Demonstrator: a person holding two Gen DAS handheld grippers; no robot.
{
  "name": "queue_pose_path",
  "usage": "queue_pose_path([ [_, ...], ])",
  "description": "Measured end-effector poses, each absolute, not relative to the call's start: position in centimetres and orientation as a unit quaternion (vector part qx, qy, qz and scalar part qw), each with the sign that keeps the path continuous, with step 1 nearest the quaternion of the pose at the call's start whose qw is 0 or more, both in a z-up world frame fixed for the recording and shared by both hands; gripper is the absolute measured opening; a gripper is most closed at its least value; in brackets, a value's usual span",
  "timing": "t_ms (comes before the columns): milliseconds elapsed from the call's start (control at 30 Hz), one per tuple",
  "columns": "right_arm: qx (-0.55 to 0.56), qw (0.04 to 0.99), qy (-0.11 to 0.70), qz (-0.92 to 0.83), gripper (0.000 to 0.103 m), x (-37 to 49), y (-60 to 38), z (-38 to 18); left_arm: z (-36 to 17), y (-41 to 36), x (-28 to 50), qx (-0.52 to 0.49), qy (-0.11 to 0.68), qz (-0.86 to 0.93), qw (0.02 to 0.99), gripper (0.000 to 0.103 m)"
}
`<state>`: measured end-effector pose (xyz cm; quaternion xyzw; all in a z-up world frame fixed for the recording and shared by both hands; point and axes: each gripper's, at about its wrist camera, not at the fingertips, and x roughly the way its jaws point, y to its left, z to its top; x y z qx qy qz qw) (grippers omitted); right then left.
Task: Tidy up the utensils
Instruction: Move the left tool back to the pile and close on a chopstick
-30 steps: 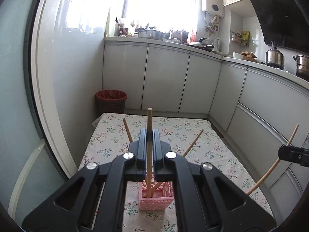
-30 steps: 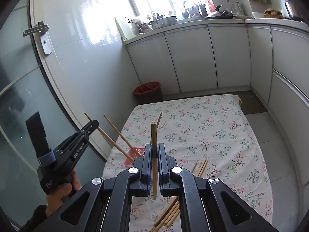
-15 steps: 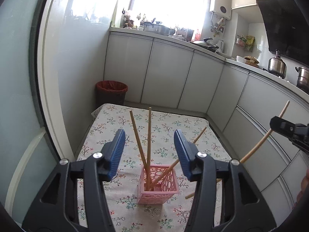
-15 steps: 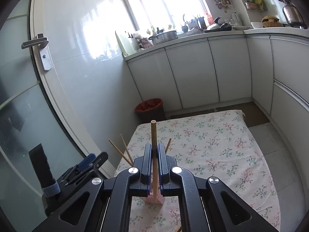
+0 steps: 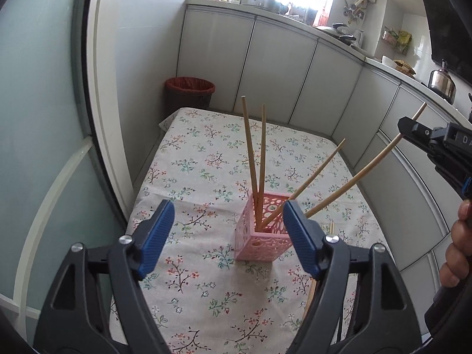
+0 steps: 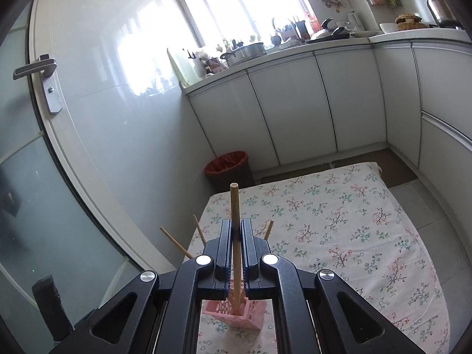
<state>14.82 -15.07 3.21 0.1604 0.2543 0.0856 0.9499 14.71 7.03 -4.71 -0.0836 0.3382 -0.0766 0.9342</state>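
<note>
A pink perforated holder (image 5: 265, 230) stands on the flowered tablecloth (image 5: 200, 171) with three wooden chopsticks (image 5: 253, 162) leaning in it. My left gripper (image 5: 228, 233) is open and empty, just in front of and above the holder. My right gripper (image 6: 236, 233) is shut on a chopstick (image 6: 234, 203) and holds it slanted over the holder (image 6: 236, 312), its lower end at or in the opening. In the left wrist view that gripper (image 5: 419, 135) is at the right edge with the held chopstick (image 5: 362, 174) running down to the holder.
More loose chopsticks (image 5: 312, 292) lie on the cloth right of the holder, partly behind my left finger. A red bin (image 5: 188, 94) stands beyond the table's far edge. White cabinets (image 5: 265, 67) line the back and right. A glass door (image 5: 44, 118) is at left.
My left gripper opened, let its chopstick go into the holder, and drew back. My right gripper carried its chopstick from above the loose pile over to the holder and lowered it.
</note>
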Motion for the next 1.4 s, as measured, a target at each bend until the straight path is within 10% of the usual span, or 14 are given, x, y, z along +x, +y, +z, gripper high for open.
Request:
queue_pose_path([
  [400,0.179,0.931,0.308,0.085,0.007,17.5,-14.7,-0.6,-5.9,7.1,15.3,-0.084,0.376,-0.076,0.92,0.079],
  [567,0.187,0.93,0.301,0.093,0.042,16.8,-15.3,-0.1,-6.0,6.8,15.2,-0.086,0.386,-0.087,0.914,0.079],
  [833,0.154,0.939,0.293,0.088,0.062,13.1,-17.0,2.0,-6.8,5.1,14.7,-0.08,0.415,-0.117,0.899,0.08],
  [1400,0.065,0.876,0.478,-0.014,0.072,6.8,-24.2,-6.5,-11.4,-2.2,13.4,-0.011,0.509,-0.166,0.845,0.08],
])
